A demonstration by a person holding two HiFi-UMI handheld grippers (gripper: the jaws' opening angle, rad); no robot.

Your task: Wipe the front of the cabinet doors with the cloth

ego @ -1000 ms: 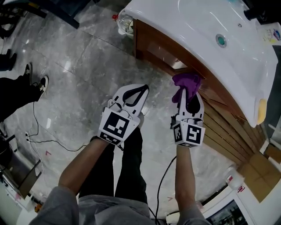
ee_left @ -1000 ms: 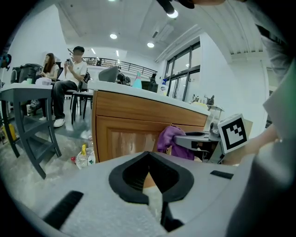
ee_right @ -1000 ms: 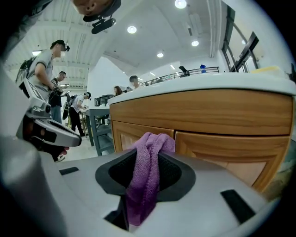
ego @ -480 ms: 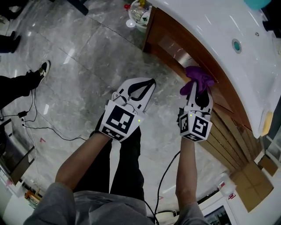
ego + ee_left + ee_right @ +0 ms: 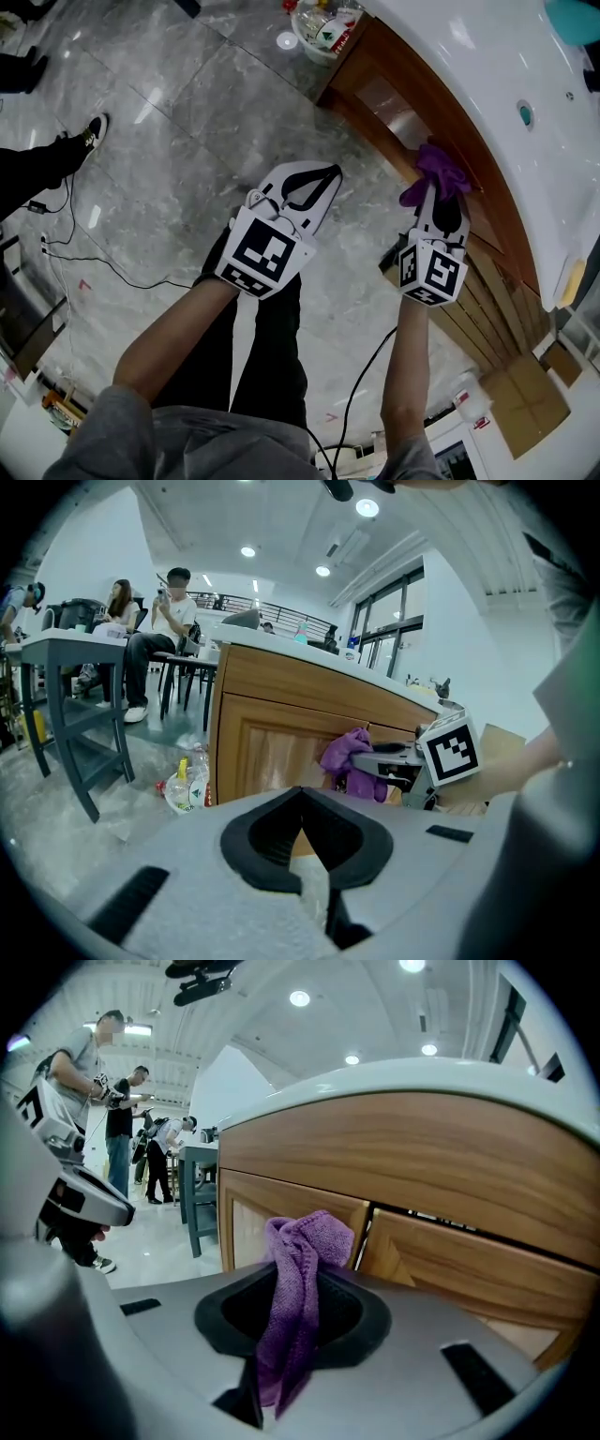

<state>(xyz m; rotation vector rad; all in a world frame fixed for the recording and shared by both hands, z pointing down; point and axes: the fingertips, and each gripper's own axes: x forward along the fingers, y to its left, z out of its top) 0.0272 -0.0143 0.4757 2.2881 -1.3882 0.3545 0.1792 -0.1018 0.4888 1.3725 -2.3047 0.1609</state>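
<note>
A purple cloth (image 5: 433, 172) (image 5: 298, 1288) (image 5: 352, 757) is clamped in my right gripper (image 5: 439, 192) (image 5: 302, 1283), which is shut on it. The cloth's bunched tip lies against the wooden cabinet doors (image 5: 403, 112) (image 5: 281, 1208), close to the seam between two panels. My left gripper (image 5: 314, 178) (image 5: 302, 841) is shut on nothing and hangs over the floor, left of the cabinet. In the left gripper view the cabinet door (image 5: 272, 752) stands ahead, with the right gripper (image 5: 370, 758) and cloth in front of it.
A white curved counter with a basin (image 5: 487, 84) overhangs the cabinet. A clear bag of litter (image 5: 323, 23) (image 5: 187, 785) sits on the marble floor by the cabinet's left end. Cables (image 5: 66, 253) trail on the floor. A cardboard box (image 5: 525, 394) stands at lower right. People and tables (image 5: 84, 658) are behind.
Both grippers have drifted rightward along the cabinet front. The cloth stays clamped in the right gripper and pressed against the wood. The left gripper remains shut and empty.
</note>
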